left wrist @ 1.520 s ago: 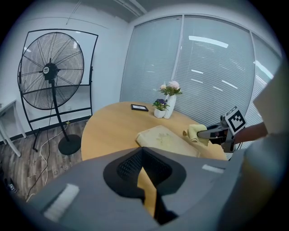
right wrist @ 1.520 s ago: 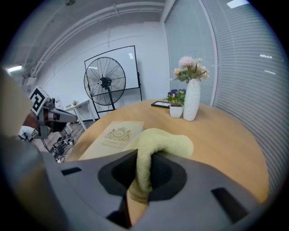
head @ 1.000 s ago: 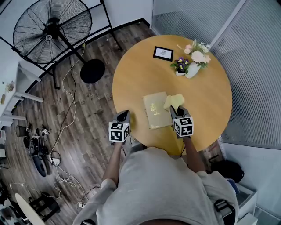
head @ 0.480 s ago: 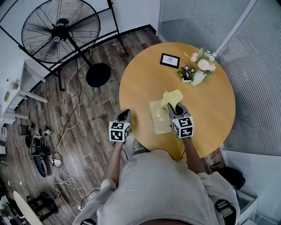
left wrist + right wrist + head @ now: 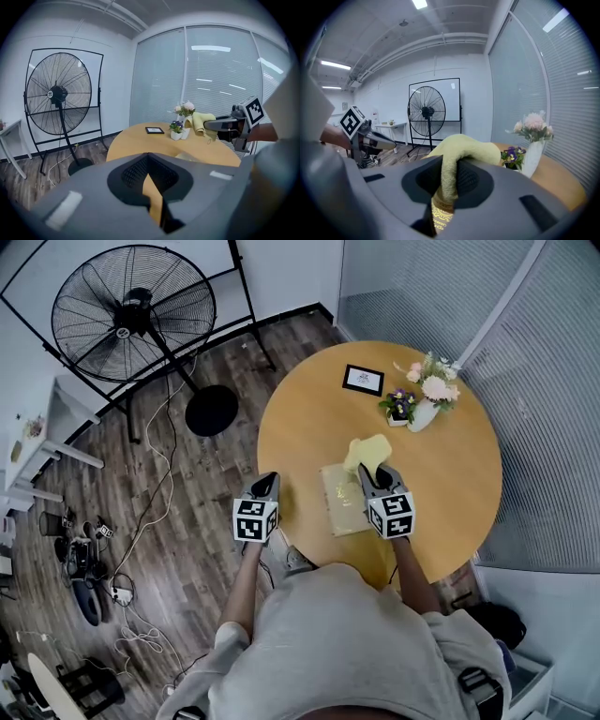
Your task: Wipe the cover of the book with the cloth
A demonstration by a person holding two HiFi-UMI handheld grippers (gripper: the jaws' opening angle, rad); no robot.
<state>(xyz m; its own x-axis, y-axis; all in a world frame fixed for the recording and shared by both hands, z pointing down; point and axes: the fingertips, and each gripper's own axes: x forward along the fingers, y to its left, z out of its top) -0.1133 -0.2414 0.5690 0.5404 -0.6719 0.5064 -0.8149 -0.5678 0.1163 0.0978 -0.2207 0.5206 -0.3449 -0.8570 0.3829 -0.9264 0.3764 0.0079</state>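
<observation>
A pale gold book [image 5: 341, 502] lies flat on the round wooden table [image 5: 309, 427], near its front edge. My right gripper [image 5: 373, 471] is shut on a yellow cloth [image 5: 367, 451], which bunches out past the jaw tips above the book's far right corner. In the right gripper view the cloth [image 5: 459, 150] is pinched in the right gripper [image 5: 449, 177], with the book's gilt cover [image 5: 439, 216] below. My left gripper [image 5: 266, 482] hovers over the table's left edge, shut and empty. The left gripper view shows the left gripper [image 5: 152, 182] and the cloth [image 5: 201, 123] held in the air.
At the table's far side stand a white vase of flowers [image 5: 427, 388], a small pot of purple flowers [image 5: 401, 408] and a black picture frame [image 5: 364, 381]. A large standing fan [image 5: 127, 315] and loose cables [image 5: 141, 493] occupy the wooden floor to the left. Glass walls with blinds close off the right.
The right gripper has raised the cloth from beside the book and carried it slightly left over the book's far corner. The left gripper has stayed in place.
</observation>
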